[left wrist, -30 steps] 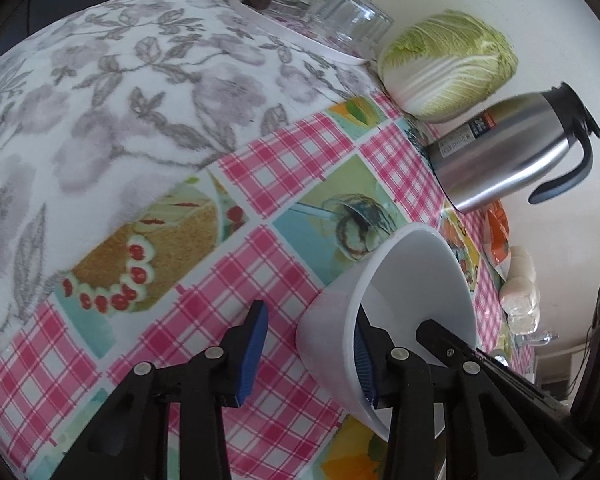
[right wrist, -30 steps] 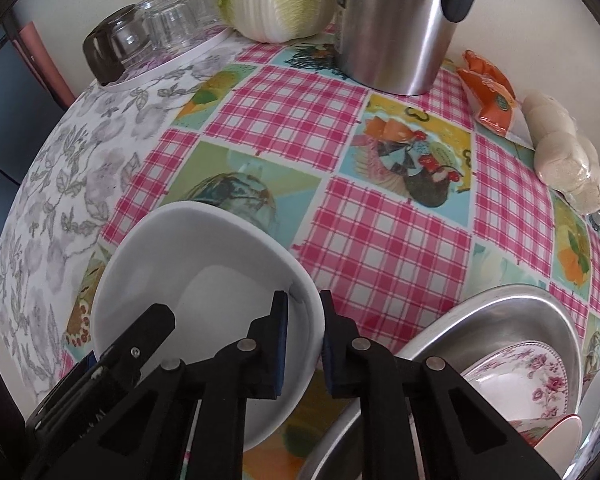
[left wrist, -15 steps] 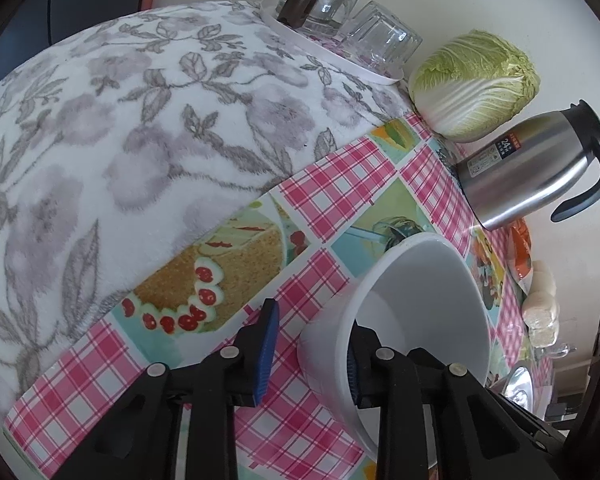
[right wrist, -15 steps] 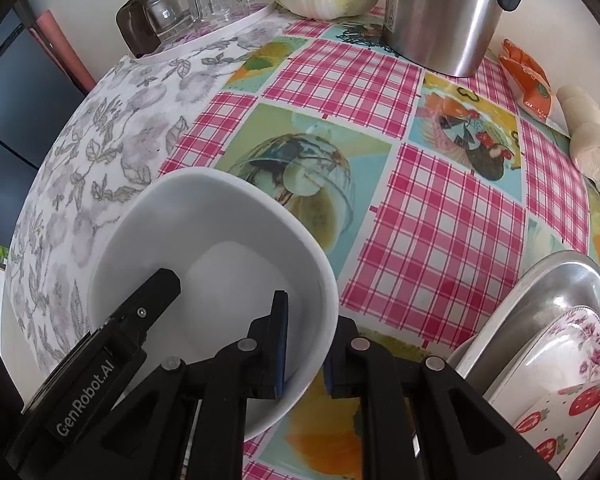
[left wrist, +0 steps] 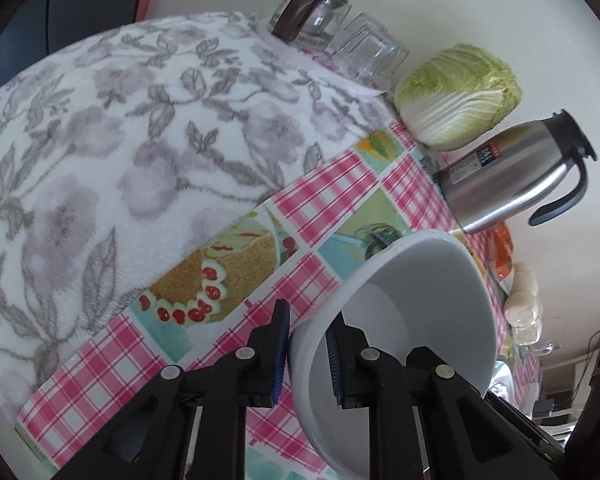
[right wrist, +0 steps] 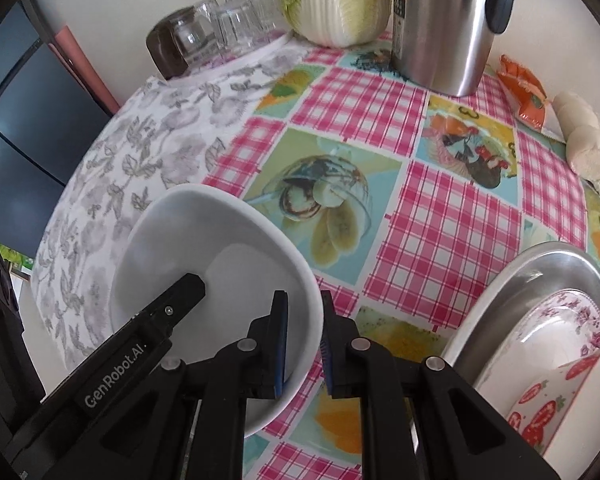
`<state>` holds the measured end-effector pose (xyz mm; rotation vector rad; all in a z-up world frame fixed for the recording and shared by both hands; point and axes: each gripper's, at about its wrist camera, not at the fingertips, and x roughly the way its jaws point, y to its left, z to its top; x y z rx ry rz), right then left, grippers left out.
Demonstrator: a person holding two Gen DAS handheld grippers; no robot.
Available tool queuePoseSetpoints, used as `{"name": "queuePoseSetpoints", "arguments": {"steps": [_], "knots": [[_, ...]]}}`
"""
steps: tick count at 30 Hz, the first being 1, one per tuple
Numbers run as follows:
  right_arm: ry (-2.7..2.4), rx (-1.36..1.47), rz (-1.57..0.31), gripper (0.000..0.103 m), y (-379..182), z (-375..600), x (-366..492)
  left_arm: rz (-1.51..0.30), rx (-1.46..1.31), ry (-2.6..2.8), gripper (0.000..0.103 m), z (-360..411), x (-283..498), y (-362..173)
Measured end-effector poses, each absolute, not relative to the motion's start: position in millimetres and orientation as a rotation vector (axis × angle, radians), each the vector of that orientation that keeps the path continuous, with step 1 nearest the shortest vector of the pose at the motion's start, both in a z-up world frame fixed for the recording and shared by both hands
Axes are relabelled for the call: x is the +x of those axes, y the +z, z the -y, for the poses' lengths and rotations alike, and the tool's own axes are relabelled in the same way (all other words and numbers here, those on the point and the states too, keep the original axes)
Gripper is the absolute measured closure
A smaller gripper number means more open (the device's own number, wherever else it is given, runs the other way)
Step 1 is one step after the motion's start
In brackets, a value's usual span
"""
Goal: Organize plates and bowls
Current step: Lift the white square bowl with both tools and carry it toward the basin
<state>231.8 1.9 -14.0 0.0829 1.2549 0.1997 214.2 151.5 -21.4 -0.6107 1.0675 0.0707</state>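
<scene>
A plain white bowl (left wrist: 416,300) is held over the checked tablecloth. My left gripper (left wrist: 308,354) is shut on its near rim, one finger inside and one outside. My right gripper (right wrist: 304,340) is shut on the opposite rim of the same bowl (right wrist: 204,248). The left gripper's finger also shows in the right wrist view (right wrist: 168,312), inside the bowl. At the right, a steel tray (right wrist: 540,276) holds a floral plate (right wrist: 540,344) and a strawberry-patterned dish (right wrist: 548,400).
A grey floral cloth (left wrist: 112,148) covers the table's left part, with upturned glasses (left wrist: 340,40) at the back. A napa cabbage (left wrist: 460,92), a steel thermos jug (left wrist: 512,176), an orange packet (right wrist: 524,88) and wrapped buns (right wrist: 588,148) stand along the wall.
Both grippers have carried the bowl left, toward the floral cloth. The left gripper's jaws have closed from wide open onto the bowl's rim. The tray has slid toward the right edge.
</scene>
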Motion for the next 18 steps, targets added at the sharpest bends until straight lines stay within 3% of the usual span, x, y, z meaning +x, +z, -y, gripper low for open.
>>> {"name": "queuePoseSetpoints", "arguments": {"steps": [18], "knots": [[0.153,0.229,-0.991,0.088,93.6,70.4,164.4,-0.872,-0.439,-0.120,0.084,-79.6,169.5,100.2]]}}
